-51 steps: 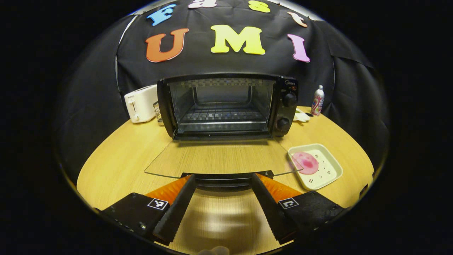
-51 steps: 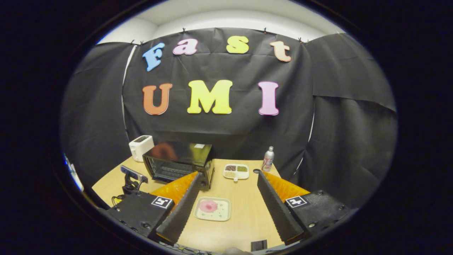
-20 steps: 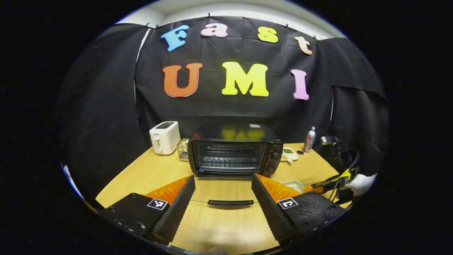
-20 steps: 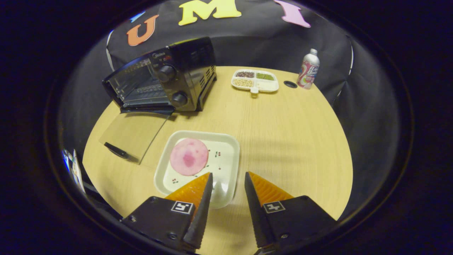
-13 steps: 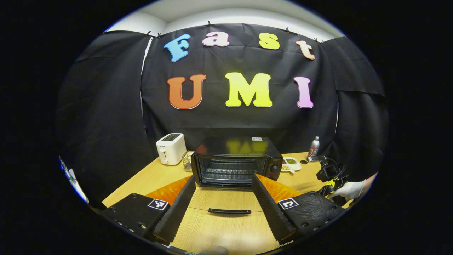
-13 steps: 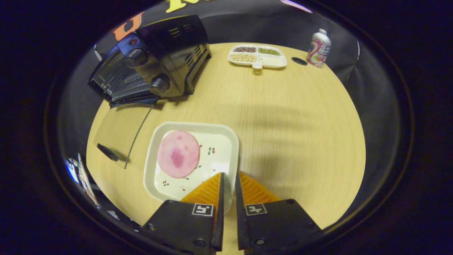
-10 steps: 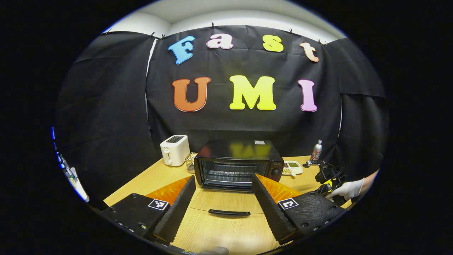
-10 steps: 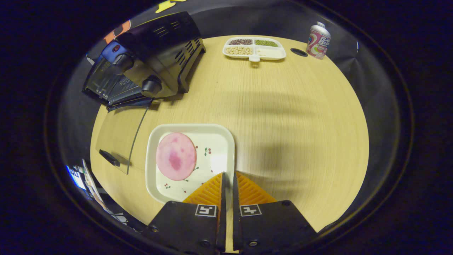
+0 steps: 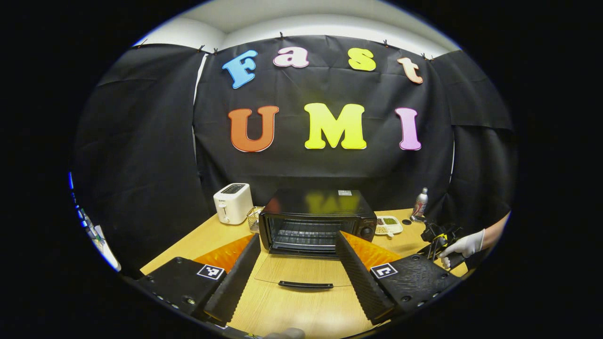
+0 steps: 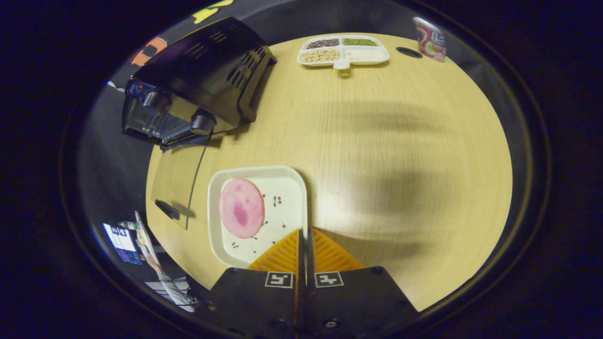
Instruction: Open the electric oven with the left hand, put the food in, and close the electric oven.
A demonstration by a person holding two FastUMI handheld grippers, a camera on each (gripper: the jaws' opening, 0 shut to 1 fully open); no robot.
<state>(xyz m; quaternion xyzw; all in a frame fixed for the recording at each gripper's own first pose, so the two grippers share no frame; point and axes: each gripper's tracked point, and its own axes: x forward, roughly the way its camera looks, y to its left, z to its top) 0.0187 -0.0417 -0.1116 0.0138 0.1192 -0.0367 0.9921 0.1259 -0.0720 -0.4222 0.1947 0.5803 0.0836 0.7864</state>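
The black electric oven stands at mid-table, its glass door folded flat onto the table with the handle toward me. My left gripper hangs open above the door, holding nothing. In the right gripper view the oven is at upper left. A pink slice of ham lies on a white square plate. My right gripper is shut on the plate's near right rim. Whether the plate rests on the table I cannot tell. In the left gripper view a gloved hand holds that gripper at far right.
A white toaster and a wire basket stand left of the oven. A divided snack tray, a can and a small black disc sit at the table's far side. The round wooden table has bare room to the right.
My left gripper let go of the door handle and drew back and up, staying open. My right gripper dropped to the plate and closed on its rim.
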